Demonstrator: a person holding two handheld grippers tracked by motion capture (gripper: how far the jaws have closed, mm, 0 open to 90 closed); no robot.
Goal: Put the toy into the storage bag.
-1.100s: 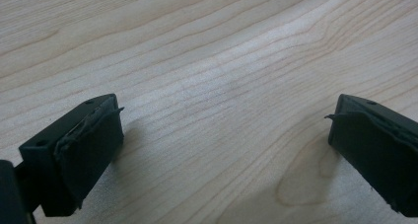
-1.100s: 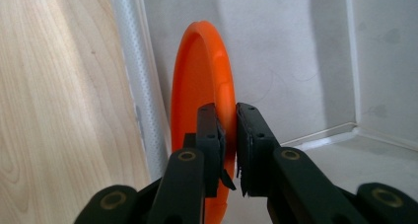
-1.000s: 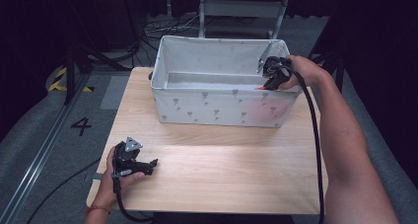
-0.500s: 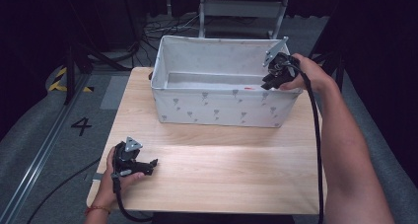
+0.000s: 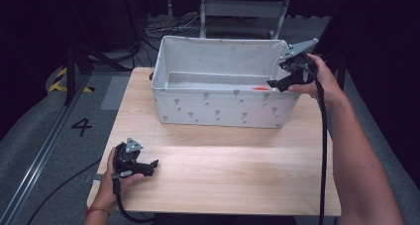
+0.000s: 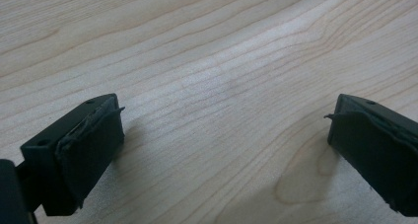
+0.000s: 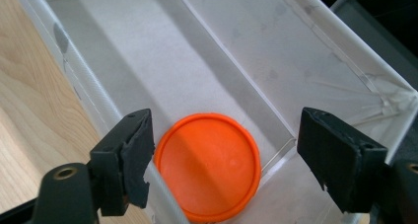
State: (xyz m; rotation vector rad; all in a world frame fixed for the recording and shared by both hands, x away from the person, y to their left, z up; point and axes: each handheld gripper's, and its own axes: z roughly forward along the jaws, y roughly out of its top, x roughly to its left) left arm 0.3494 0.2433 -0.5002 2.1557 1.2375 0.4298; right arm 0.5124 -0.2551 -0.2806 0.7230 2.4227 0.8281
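a fabric bin [image 5: 218, 106] is set on the far half of the table [image 5: 237, 180]. a disc [image 7: 208, 166] is laid flat on the bin's floor at its right end. the near half of the table is occupied at its left corner by the left gripper [image 5: 151, 166], while the right gripper [image 5: 275, 84] is held above the bin's right end.

I'm seeing both grippers in black: left gripper [image 5: 148, 166] and right gripper [image 5: 276, 83] each w/ a grey three-cornered plate on top & a black cable trailing back. Jaw pads are looking frayed at the edges. I'm noting bare forearms, no sleeves, plus a red-orange band at the left wrist [image 5: 94, 211].
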